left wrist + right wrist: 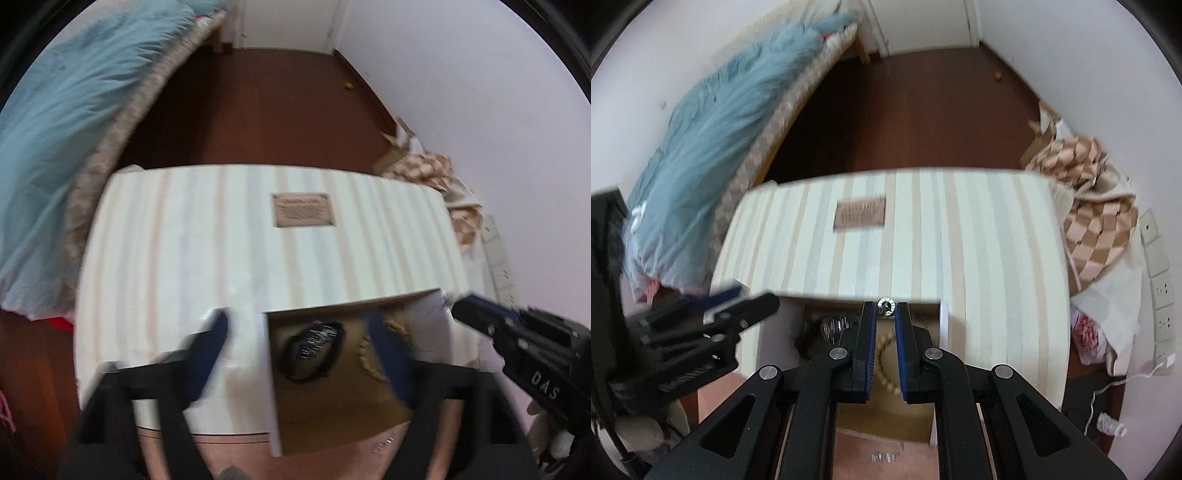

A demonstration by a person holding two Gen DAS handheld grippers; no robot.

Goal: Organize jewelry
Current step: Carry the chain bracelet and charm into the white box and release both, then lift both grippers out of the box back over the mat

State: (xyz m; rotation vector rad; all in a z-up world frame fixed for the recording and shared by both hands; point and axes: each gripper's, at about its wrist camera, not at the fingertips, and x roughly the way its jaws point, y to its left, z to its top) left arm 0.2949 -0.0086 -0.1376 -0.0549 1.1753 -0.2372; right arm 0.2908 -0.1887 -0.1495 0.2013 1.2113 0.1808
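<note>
A striped cream box (258, 236) has an open compartment (332, 387) at its near edge. Inside lie a dark hair clip with silver teeth (314, 341) and a beaded necklace (369, 358). My left gripper (295, 332) is open, one finger (210, 343) over the lid, the other over the compartment. My right gripper (886, 308) is shut on a small silver ring (886, 306) and holds it above the compartment (882, 398), over the necklace (882, 354). It shows in the left wrist view (480, 314) at the right. The left gripper (738, 299) shows in the right wrist view.
A bed with a blue blanket (74, 110) stands at the left. A checkered cloth (1089, 221) lies right of the box by the white wall. Wall sockets (1160, 266) and a cable are at far right. Dark wooden floor (258, 103) lies beyond. Small silver pieces (882, 458) lie on the pink surface.
</note>
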